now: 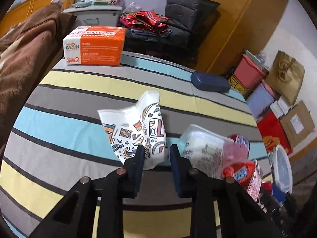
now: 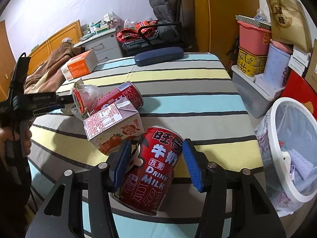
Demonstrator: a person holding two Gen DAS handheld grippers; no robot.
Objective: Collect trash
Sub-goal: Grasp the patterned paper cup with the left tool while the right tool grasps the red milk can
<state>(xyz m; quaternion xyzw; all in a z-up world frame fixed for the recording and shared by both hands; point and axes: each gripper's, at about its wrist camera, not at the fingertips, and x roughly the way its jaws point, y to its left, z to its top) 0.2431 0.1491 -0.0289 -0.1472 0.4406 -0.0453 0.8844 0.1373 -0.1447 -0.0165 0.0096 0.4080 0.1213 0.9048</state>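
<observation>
A red milk can (image 2: 154, 170) lies on the striped bed between the open fingers of my right gripper (image 2: 156, 162); the fingers do not press it. A strawberry drink carton (image 2: 113, 127), a second red can (image 2: 118, 99) and a crumpled clear wrapper (image 2: 83, 99) lie behind it. My left gripper (image 1: 155, 154) is open over a patterned white paper wrapper (image 1: 136, 127); it shows in the right wrist view (image 2: 65, 101) beside the clear wrapper. A clear plastic bag (image 1: 206, 146) and red packaging (image 1: 239, 170) lie to its right. The lined white bin (image 2: 293, 150) stands right of the bed.
An orange tissue pack (image 1: 95, 45) and a dark blue case (image 1: 210, 81) lie on the bed's far part. A brown blanket (image 1: 23, 59) is at the left. Boxes, a pink tub (image 2: 253, 37) and paper bags stack along the right wall. A chair with clothes stands behind.
</observation>
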